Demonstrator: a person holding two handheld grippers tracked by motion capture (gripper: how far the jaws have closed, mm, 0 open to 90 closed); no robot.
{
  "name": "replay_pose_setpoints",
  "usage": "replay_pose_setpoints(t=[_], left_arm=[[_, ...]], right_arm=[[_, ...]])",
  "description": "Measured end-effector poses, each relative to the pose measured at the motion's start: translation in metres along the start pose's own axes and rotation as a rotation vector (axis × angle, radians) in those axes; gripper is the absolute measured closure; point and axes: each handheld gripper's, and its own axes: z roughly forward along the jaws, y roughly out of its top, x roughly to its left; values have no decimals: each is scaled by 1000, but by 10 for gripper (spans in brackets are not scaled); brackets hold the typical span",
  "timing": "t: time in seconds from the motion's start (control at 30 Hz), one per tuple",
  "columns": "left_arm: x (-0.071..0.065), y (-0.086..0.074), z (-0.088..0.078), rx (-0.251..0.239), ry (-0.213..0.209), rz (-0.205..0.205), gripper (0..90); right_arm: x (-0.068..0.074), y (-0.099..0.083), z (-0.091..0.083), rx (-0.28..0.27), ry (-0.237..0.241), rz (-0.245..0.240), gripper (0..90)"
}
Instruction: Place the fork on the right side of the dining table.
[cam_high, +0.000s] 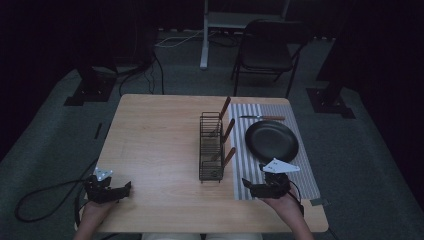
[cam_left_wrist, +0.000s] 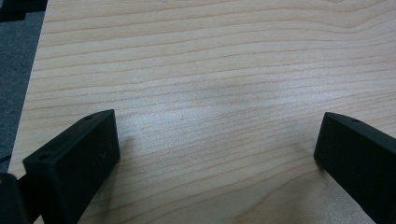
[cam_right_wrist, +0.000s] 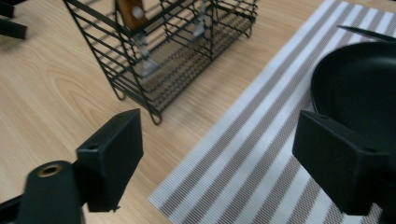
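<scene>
A black wire basket (cam_high: 211, 147) stands upright mid-table with three wooden-handled utensils (cam_high: 224, 107) leaning in it. To its right lies a striped placemat (cam_high: 300, 170) carrying a black plate (cam_high: 271, 141), and a wooden-handled knife (cam_high: 262, 118) lies beyond the plate. My right gripper (cam_high: 246, 186) rests at the mat's near left corner, open and empty. In the right gripper view its jaws (cam_right_wrist: 219, 154) span the mat's edge (cam_right_wrist: 252, 140), with the basket (cam_right_wrist: 177, 51) ahead and the plate (cam_right_wrist: 359, 88) to the right. My left gripper (cam_high: 126, 189) sits at the near left table edge, open over bare wood (cam_left_wrist: 217, 149).
The wooden table (cam_high: 160, 135) has bare room left of the basket. A folding chair (cam_high: 267, 50), stand bases (cam_high: 92, 87) and floor cables (cam_high: 45, 200) surround the table on grey carpet.
</scene>
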Motion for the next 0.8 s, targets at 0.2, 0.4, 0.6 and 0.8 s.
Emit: replay_pose_setpoints(t=[0.2, 0.4, 0.6, 0.8], left_arm=[[0, 0, 0, 0, 0, 0, 1], [0, 0, 0, 1, 0, 2, 0], [0, 0, 0, 1, 0, 1, 0], [0, 0, 0, 1, 0, 1, 1]], right_arm=[[8, 11, -2, -18, 20, -7, 165], [15, 20, -2, -40, 28, -13, 210], [22, 32, -5, -64, 53, -23, 213], [31, 45, -6, -81, 45, -41, 232]])
